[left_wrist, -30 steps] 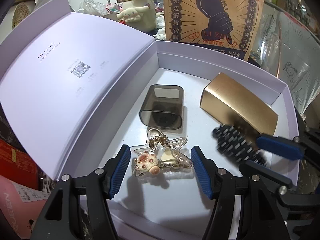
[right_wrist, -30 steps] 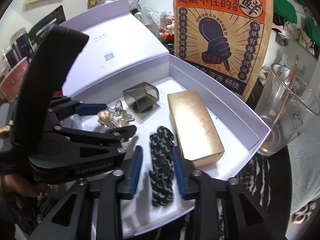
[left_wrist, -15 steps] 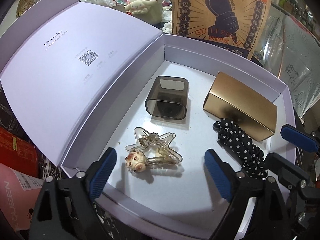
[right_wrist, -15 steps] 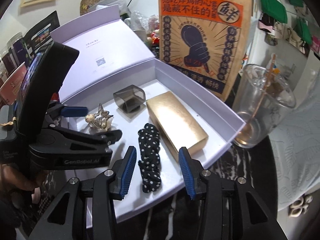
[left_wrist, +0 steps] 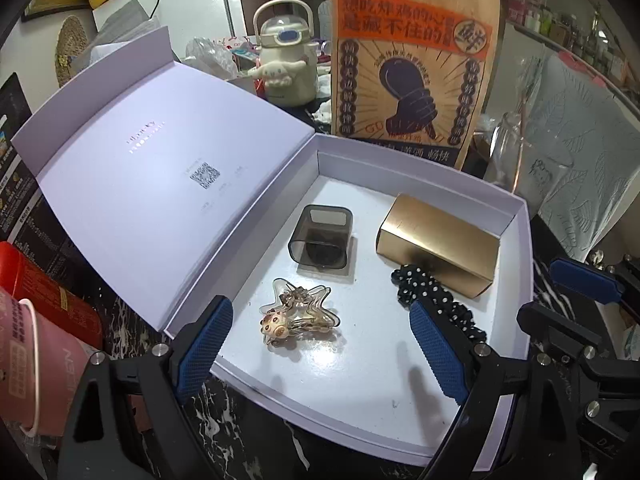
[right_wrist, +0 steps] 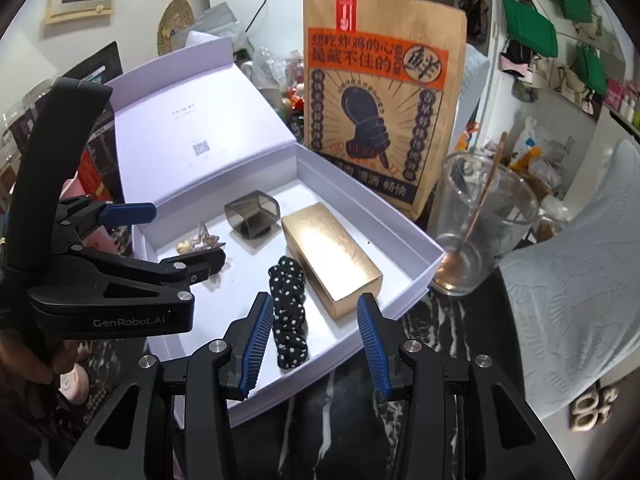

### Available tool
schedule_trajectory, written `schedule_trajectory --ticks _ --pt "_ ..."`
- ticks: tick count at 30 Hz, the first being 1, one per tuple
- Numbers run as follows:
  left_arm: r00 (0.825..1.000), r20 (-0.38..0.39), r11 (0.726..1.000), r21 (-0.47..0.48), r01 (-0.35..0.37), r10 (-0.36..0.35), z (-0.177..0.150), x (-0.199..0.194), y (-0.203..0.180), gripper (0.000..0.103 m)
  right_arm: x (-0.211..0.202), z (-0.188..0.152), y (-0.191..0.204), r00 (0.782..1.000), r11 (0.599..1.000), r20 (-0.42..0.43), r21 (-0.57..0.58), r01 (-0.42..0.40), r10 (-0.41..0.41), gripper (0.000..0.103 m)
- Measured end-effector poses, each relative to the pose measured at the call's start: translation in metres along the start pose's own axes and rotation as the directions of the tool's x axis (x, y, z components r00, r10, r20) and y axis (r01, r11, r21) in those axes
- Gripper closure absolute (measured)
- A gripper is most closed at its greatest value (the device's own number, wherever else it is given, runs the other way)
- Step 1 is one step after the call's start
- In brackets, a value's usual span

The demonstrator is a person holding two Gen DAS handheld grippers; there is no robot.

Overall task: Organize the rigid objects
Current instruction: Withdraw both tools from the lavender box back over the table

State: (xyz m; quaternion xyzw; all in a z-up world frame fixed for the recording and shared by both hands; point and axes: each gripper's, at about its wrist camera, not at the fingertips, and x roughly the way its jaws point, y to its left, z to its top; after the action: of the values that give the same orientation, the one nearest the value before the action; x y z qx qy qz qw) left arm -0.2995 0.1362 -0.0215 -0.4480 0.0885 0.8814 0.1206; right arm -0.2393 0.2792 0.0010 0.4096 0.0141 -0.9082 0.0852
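An open lilac-white box (left_wrist: 360, 372) holds a smoky translucent case (left_wrist: 322, 242), a gold carton (left_wrist: 440, 248), a black white-dotted scrunchie (left_wrist: 424, 288) and a clear star-shaped hair clip (left_wrist: 298, 316) with a small cream figure. My left gripper (left_wrist: 320, 344) hovers open over the box's near edge, and the clip lies just ahead of its pads, untouched. My right gripper (right_wrist: 314, 332) is open above the box's near corner. The scrunchie (right_wrist: 288, 316) lies between and ahead of its blue pads, free of both, beside the gold carton (right_wrist: 332, 252).
The box lid (left_wrist: 160, 184) leans open to the left. Behind the box stands a tall printed paper bag (left_wrist: 416, 80) and a cream kettle-shaped bottle (left_wrist: 286, 64). A glass cup with a spoon (right_wrist: 480, 220) stands right of the box. A red tin (left_wrist: 40, 292) sits at the left.
Both grippers opened and pulled back and up from the box. The left let go of the star clip, the right let go of the scrunchie; both now lie on the box floor.
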Motion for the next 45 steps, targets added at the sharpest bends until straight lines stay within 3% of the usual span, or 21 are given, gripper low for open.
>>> schedule_trajectory --ticks 15,20,22,23,26,35,45 --pt "0.996 0.084 1.000 -0.018 -0.004 0.006 -0.003 -0.064 -0.011 0.012 -0.052 0.002 0.016 0.994 0.999 0.097 -0.029 0.043 -0.041 0.059" --pt "0.995 0.102 1.000 -0.019 0.004 -0.002 -0.008 -0.085 -0.010 0.012 -0.075 0.001 0.022 0.988 0.997 0.143 -0.034 0.067 -0.061 0.044" --pt "0.994 0.111 1.000 -0.018 0.011 -0.009 -0.011 -0.093 -0.010 0.012 -0.081 0.001 0.024 0.984 0.995 0.155 -0.035 0.090 -0.084 0.031" --pt "0.993 0.115 1.000 -0.017 0.014 -0.012 -0.012 -0.099 -0.010 0.011 -0.087 0.000 0.026 0.981 0.994 0.169 -0.037 0.102 -0.095 0.030" --pt "0.991 0.131 1.000 -0.020 0.018 -0.015 -0.017 -0.110 -0.009 0.003 -0.096 -0.001 0.029 0.977 0.992 0.182 -0.040 0.117 -0.108 0.022" --pt "0.979 0.204 1.000 -0.023 -0.015 0.019 -0.032 -0.153 -0.002 0.001 -0.126 -0.010 0.041 0.968 0.993 0.231 -0.048 0.109 -0.095 0.015" --pt "0.975 0.222 0.999 -0.040 -0.021 0.030 -0.055 -0.181 0.008 0.001 -0.155 -0.025 0.057 0.963 0.995 0.263 -0.061 0.074 -0.055 0.013"
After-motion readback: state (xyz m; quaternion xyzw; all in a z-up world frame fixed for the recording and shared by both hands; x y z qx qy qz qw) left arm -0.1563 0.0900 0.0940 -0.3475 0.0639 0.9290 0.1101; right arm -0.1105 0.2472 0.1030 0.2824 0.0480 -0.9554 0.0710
